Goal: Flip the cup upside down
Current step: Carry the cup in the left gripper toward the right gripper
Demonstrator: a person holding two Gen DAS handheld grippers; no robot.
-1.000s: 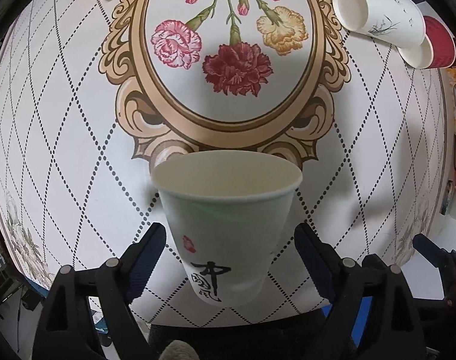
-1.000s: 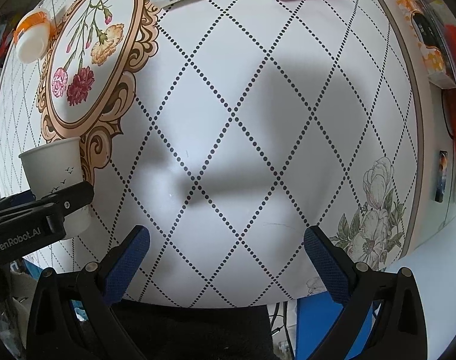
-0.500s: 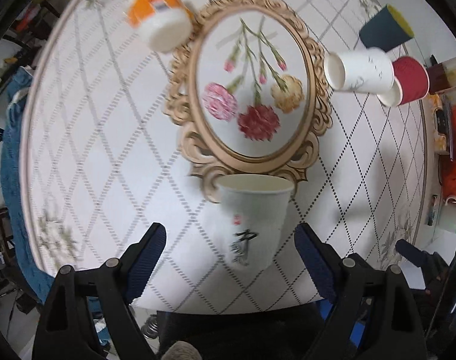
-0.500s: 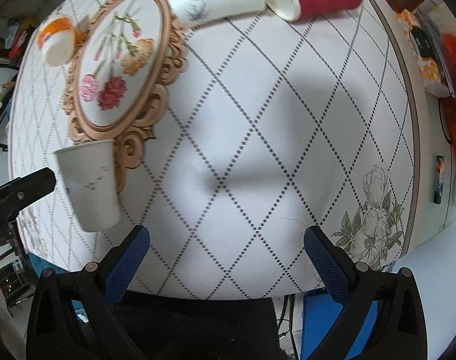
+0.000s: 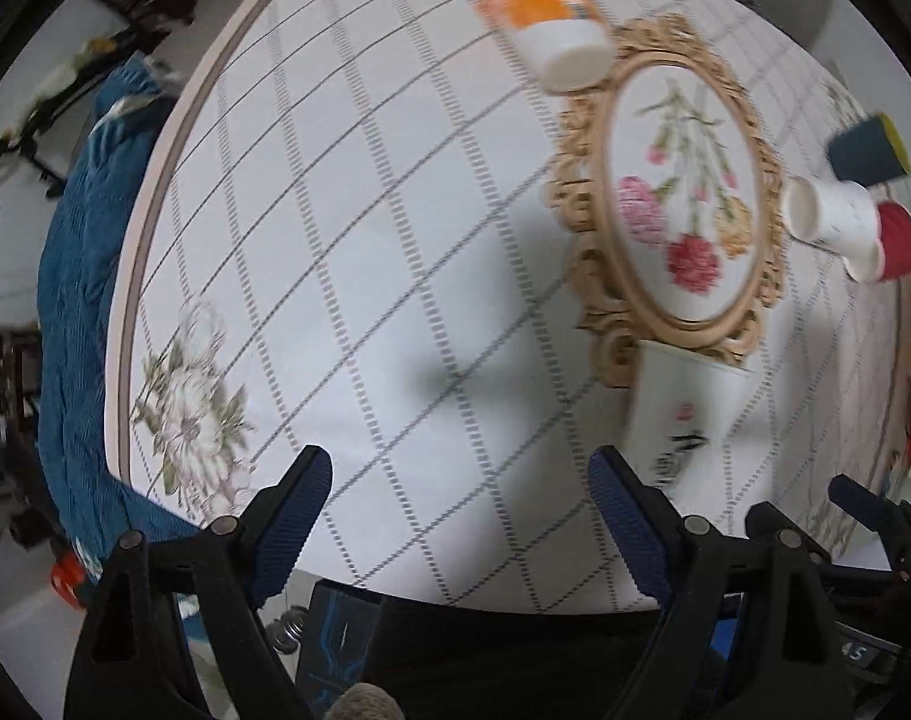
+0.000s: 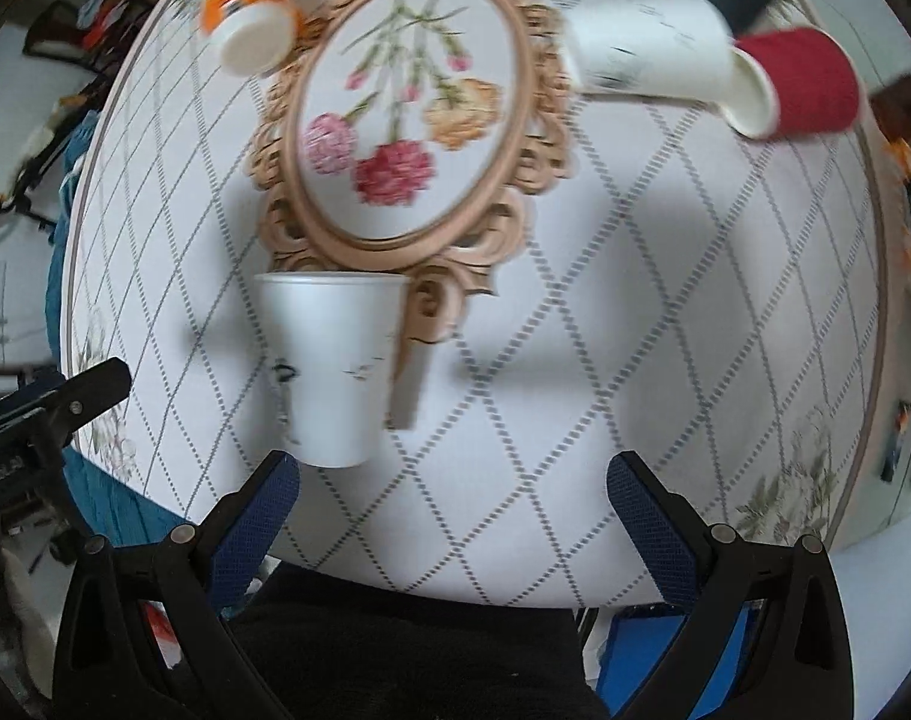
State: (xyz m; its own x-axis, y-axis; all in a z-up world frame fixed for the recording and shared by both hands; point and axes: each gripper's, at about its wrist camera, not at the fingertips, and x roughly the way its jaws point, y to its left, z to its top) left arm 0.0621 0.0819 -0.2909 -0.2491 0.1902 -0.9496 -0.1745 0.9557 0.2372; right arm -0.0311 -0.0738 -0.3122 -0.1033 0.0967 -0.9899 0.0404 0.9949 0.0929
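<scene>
White paper cup (image 6: 329, 366) upright, mouth up, axis vertical; both hand-held grippers (image 5: 458, 516) (image 6: 452, 516) spread, empty.

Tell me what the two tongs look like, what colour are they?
Both look alike. The left tongs and the right tongs have chunky black plastic arms with round silver screws. Each ends in two long fingers covered in dark blue pads with a bumpy, ridged texture. No cables or sleeves show.

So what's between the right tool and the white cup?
Nothing but bare patterned tablecloth. In the right wrist view, the upright white cup stands just ahead of the open right tool, toward its left finger, untouched.
</scene>
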